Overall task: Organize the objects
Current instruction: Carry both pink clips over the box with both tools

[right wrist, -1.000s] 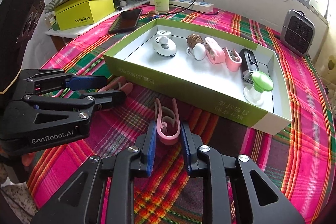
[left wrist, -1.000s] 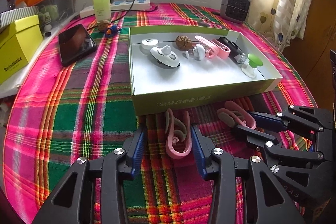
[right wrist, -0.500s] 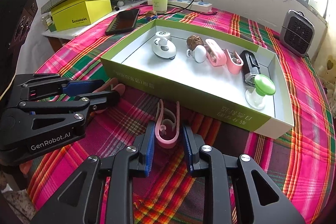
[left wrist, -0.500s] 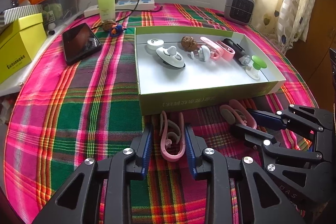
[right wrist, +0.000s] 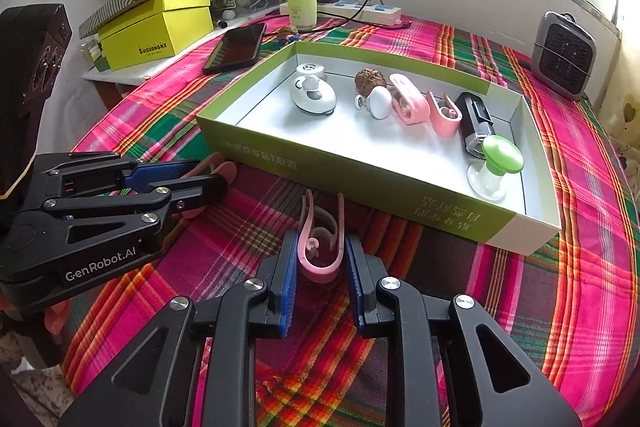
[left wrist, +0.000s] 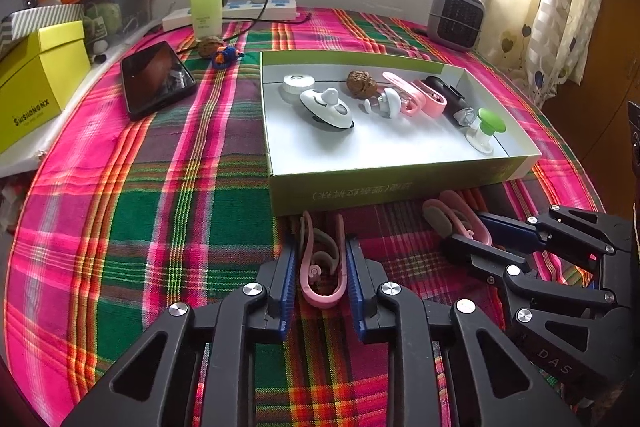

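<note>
Both jaw pairs narrower than second ago, now pinching one pink clip each; left gripper (left wrist: 322,263) on left pink clip (left wrist: 320,267), right gripper (right wrist: 320,259) on right pink clip (right wrist: 322,247); clips near front wall of green tray (left wrist: 380,187), on counter (left wrist: 160,227) or just above, cannot tell; step in hand: grasp; next move, by judgement: lift over wall, set beside pink clips in tray (left wrist: 416,97).

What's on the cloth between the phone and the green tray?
Nothing: between the phone and the green tray only bare plaid tablecloth shows, clearest in the left wrist view.
</note>
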The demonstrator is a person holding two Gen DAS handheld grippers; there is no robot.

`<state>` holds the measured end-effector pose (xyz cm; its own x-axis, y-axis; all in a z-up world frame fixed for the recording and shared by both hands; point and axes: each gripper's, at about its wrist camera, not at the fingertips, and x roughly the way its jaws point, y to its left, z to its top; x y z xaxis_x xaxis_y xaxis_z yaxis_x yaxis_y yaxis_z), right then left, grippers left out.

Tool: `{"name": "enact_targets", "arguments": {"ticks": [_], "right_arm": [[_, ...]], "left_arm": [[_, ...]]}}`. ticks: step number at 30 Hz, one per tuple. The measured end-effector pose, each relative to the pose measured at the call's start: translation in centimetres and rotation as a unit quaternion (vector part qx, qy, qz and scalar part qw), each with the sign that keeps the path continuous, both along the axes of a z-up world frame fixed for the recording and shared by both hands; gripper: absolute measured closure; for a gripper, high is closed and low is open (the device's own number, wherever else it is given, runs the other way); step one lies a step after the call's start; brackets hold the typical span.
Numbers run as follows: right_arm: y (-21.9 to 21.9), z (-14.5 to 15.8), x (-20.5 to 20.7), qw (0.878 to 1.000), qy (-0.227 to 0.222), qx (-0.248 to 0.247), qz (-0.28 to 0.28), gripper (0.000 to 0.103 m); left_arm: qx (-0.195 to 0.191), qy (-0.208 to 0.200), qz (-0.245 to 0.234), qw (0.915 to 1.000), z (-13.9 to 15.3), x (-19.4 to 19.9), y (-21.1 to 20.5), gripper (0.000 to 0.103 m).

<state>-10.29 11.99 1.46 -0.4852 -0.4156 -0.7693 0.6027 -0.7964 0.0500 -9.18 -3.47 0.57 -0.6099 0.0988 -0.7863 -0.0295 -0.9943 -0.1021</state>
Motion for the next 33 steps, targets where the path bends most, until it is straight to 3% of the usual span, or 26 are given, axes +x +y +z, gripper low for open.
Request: {"name": "enact_targets", "arguments": {"ticks": [19, 33], "right_arm": [[0.4, 0.3, 0.9, 1.0, -0.003, -0.017, -0.005, 0.08], [0.9, 2.2, 1.6, 0.999, 0.017, -0.032, -0.006, 0.08]], "left_arm": [[0.004, 0.014, -0.003, 0.9999, 0.8, 1.1, 0.7, 0.082], [0.004, 0.036, -0.009, 0.9993, 2.8, 1.8, 0.8, 0.082]]}}
